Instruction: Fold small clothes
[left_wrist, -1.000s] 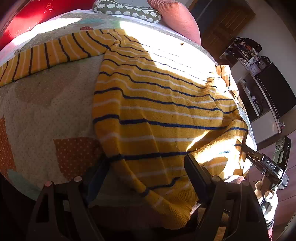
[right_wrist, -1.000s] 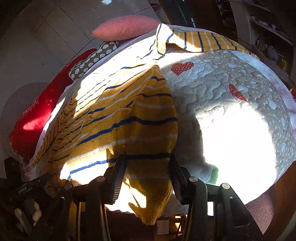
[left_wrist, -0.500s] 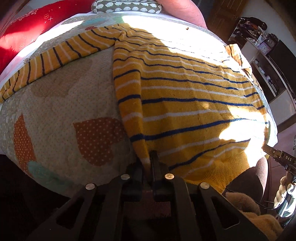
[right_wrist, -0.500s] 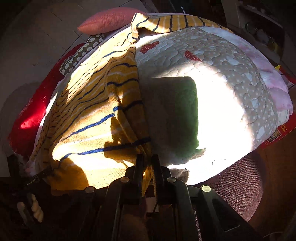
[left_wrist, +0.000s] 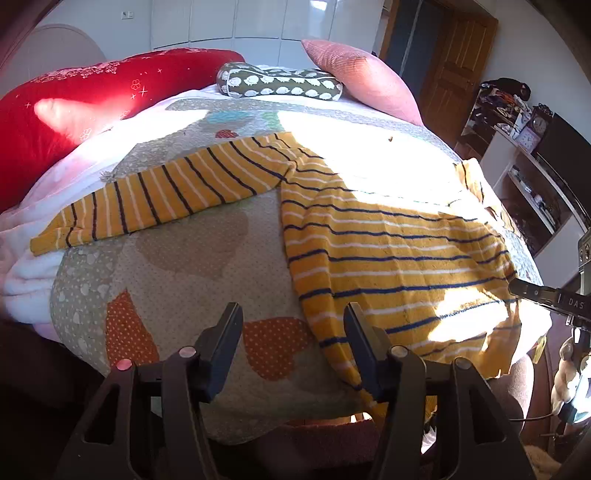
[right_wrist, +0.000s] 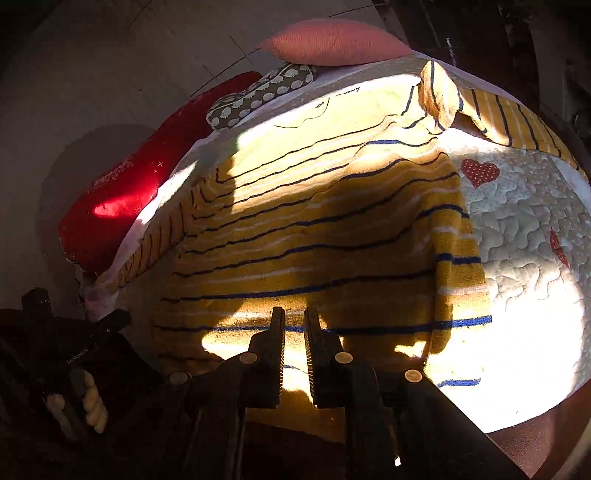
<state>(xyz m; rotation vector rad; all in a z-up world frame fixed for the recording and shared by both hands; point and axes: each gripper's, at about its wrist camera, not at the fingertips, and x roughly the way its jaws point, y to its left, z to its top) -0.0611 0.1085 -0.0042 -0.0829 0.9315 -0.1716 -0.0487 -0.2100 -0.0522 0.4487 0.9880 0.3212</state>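
Left gripper (left_wrist: 291, 332) fingers wide apart, empty; right gripper (right_wrist: 294, 334) fingers nearly closed over the sweater (right_wrist: 314, 229) — grip unclear.

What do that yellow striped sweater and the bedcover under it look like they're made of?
The yellow striped sweater looks like a soft knit, perhaps cotton or terry: fuzzy matte surface, ribbed hem. The bedcover appears to be quilted cotton patchwork: puffy wavy stitching, dotted fabric hearts sewn on. The fibres can't be confirmed by sight.
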